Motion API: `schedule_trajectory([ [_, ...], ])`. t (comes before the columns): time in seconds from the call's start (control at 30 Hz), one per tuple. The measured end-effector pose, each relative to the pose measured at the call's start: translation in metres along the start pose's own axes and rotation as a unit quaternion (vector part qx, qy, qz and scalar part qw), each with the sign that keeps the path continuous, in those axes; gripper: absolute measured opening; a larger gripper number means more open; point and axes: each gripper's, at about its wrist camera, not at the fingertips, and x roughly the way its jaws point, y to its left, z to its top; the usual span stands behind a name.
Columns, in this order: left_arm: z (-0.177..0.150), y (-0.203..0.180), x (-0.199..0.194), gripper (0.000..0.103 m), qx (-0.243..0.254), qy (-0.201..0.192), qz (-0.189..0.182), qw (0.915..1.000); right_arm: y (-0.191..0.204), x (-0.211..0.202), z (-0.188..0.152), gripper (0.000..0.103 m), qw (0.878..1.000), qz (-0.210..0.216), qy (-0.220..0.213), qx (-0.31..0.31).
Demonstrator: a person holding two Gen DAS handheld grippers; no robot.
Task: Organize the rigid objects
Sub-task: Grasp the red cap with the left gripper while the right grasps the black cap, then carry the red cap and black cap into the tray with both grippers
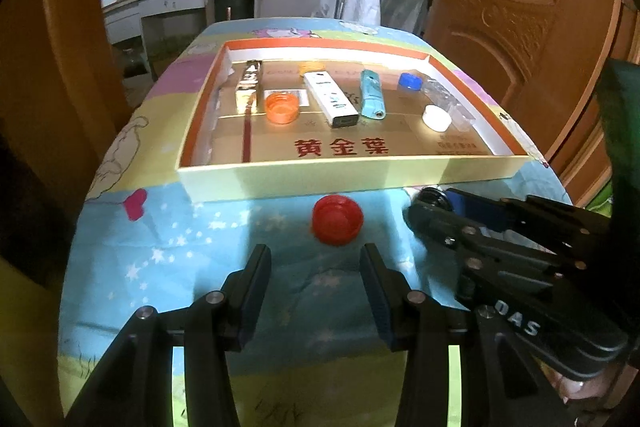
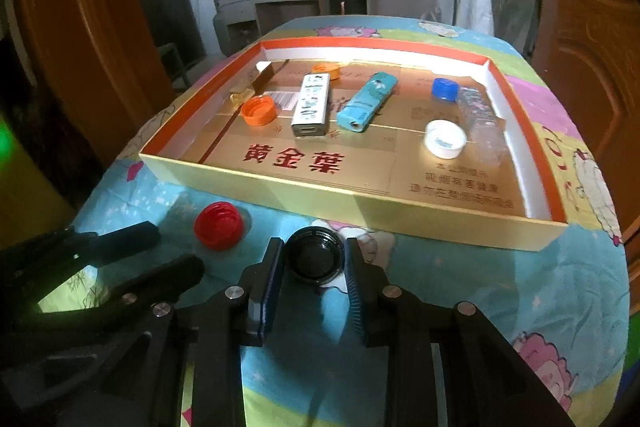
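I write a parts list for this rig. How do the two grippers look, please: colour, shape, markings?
Both the left gripper and the right gripper are black, built from angular linked bars joined with round silver bolts. Each has two flat fingers faced with dark blue ribbed pads. The right one carries white letters reading "DAS". No cables or sleeves show.

Both cameras are riding low over the near edge of the counter [image 1: 168, 227], tilting down along their tools toward the tray [image 1: 352, 171] and the kitchen beyond. The left view is sitting left of the right, and both are sharing the tray, the red cap [image 2: 218, 225] and each other's tool.
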Motion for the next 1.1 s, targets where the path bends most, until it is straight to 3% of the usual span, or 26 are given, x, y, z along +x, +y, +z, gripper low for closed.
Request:
schedule_trajectory([
  [0.43, 0.017, -0.014, 0.026, 0.045, 0.011, 0.007, 0.013, 0.9998, -0.033, -0.019, -0.014, 0.031, 0.999, -0.001, -0.003, 0.048],
  [0.47, 0.017, -0.015, 0.026, 0.042, 0.013, 0.006, 0.020, 0.9997, -0.033, -0.019, -0.015, 0.031, 0.999, -0.001, -0.003, 0.048],
  [0.5, 0.017, -0.016, 0.026, 0.030, 0.015, 0.005, 0.031, 0.9994, -0.034, -0.019, -0.015, 0.031, 0.999, 0.000, -0.002, 0.048],
  [1.1, 0.016, -0.013, 0.000, 0.030, -0.005, -0.006, 0.031, 0.9995, -0.030, -0.037, -0.018, 0.031, 0.999, 0.002, -0.014, 0.042],
])
